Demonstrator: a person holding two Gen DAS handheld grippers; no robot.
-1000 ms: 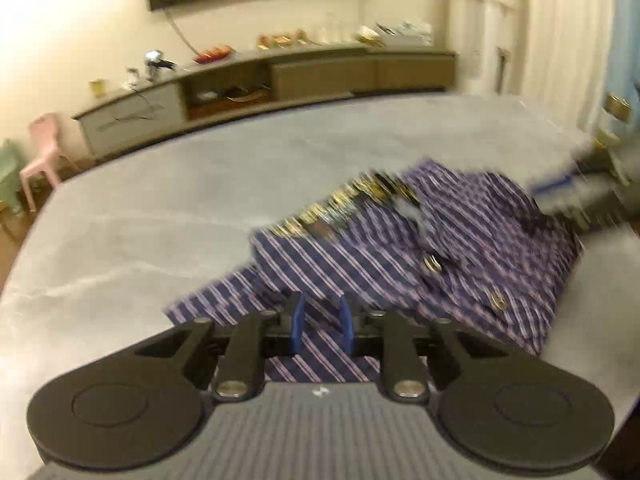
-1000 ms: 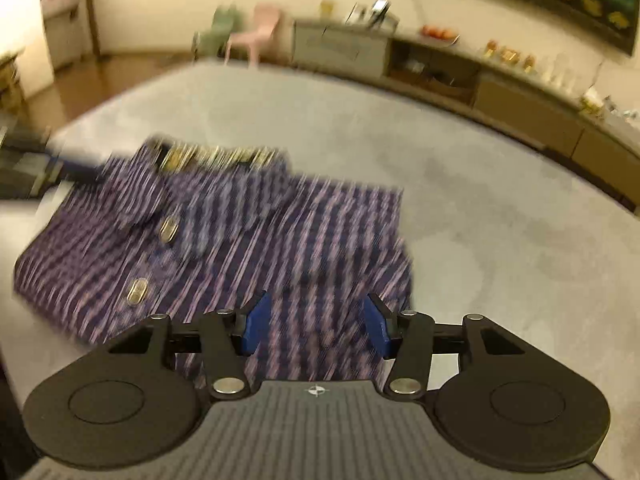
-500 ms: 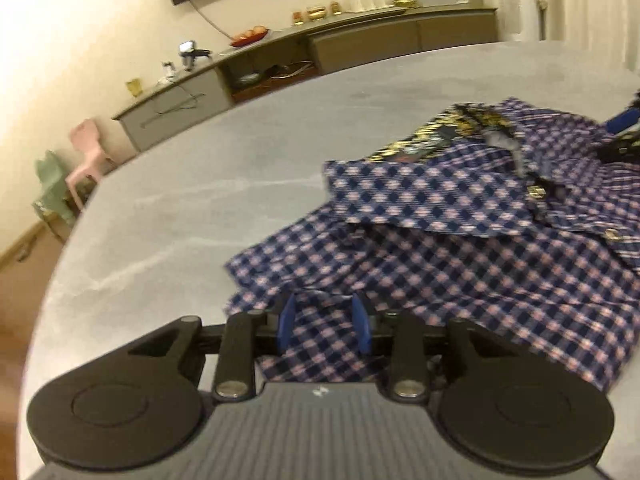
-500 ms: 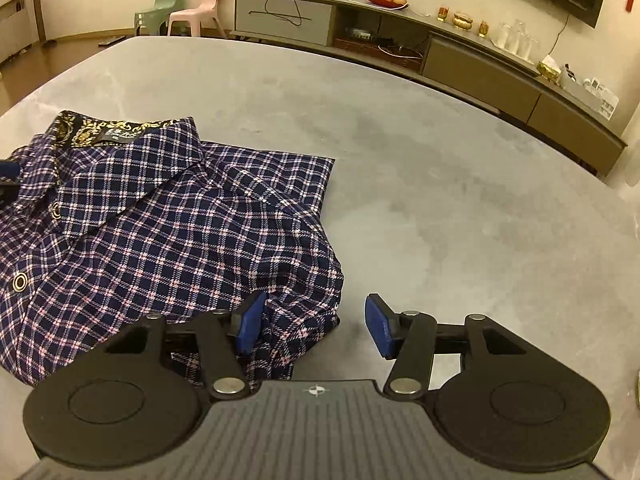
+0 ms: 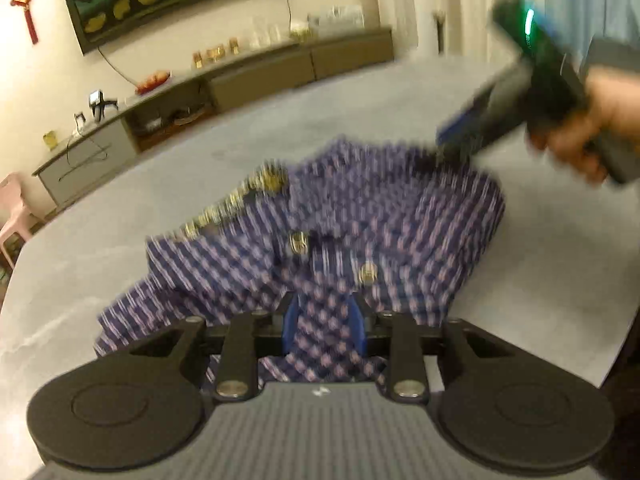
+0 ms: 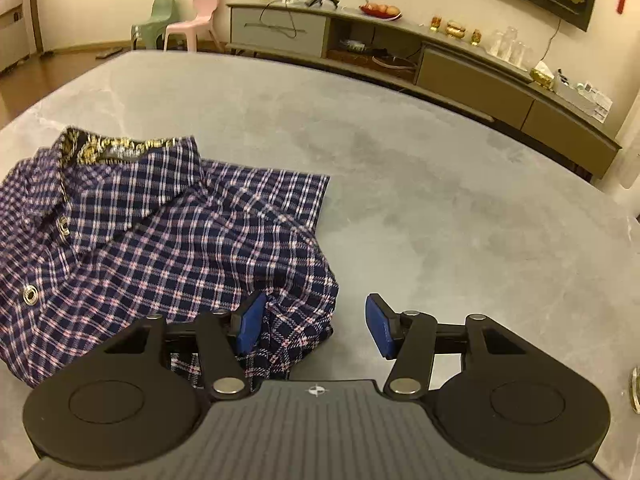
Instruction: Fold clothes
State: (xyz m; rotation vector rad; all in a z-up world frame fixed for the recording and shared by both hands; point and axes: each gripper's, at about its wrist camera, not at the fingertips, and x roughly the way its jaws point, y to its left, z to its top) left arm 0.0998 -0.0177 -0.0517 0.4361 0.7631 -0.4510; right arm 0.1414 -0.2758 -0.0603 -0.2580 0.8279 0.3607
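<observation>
A navy, pink and white checked shirt with a gold-patterned collar lies crumpled on the grey table. My right gripper stands open over the shirt's near right corner; its left pad touches the cloth and the right pad is over bare table. In the blurred left wrist view, my left gripper has its blue pads closed in on a bunched fold of the shirt. Across the shirt, a hand holds the right gripper above the far edge.
A long low sideboard with small items runs along the back wall. Two small plastic chairs stand at the far left. The table's near edge lies close on the right in the left wrist view.
The left view has swung and blurred, with the left gripper now further onto the shirt. The right gripper now shows raised across the shirt. The right pads stay wide apart.
</observation>
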